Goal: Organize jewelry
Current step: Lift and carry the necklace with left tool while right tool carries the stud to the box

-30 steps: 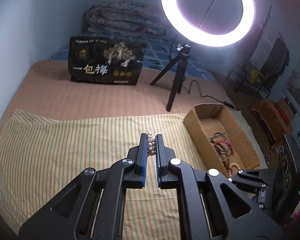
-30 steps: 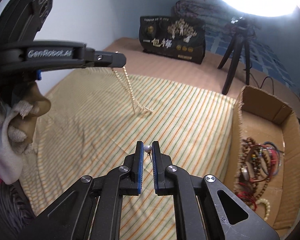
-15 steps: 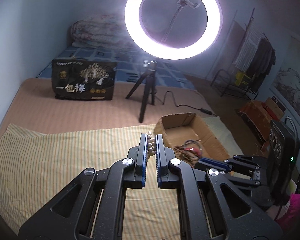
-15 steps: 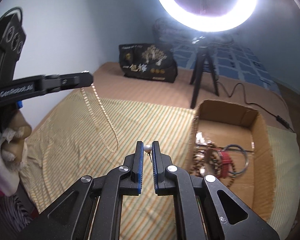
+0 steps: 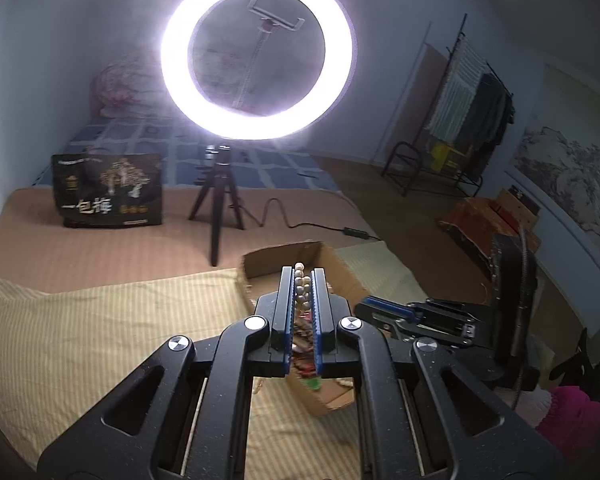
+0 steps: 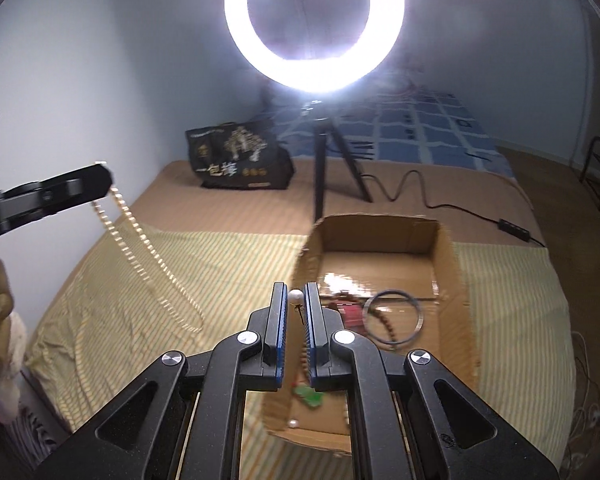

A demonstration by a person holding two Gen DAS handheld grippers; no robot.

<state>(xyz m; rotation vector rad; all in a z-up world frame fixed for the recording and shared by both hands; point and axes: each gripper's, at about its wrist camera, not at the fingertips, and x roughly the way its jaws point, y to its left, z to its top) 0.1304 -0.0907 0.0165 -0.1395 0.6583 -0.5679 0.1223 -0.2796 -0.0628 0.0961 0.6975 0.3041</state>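
Left side first: left black two-finger gripper (image 5: 302, 276) clamped on a long cream pearl-bead necklace (image 6: 140, 236), strand hanging in a loop over the yellow striped cloth (image 6: 180, 264), blurry w/ swing. Middle: right black gripper (image 6: 296, 294) pinching a small white pearl earring (image 6: 295, 294), poised above the open brown cardboard box (image 6: 446, 248). Box holds bracelets, a dark ring etc. Step looks like carry-to-box. Next, prob: bring both over the box, lower, release.

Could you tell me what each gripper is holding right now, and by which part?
The left gripper pinches a pearl necklace by a bunch of beads; the right gripper grips a small pearl earring by its pearl.
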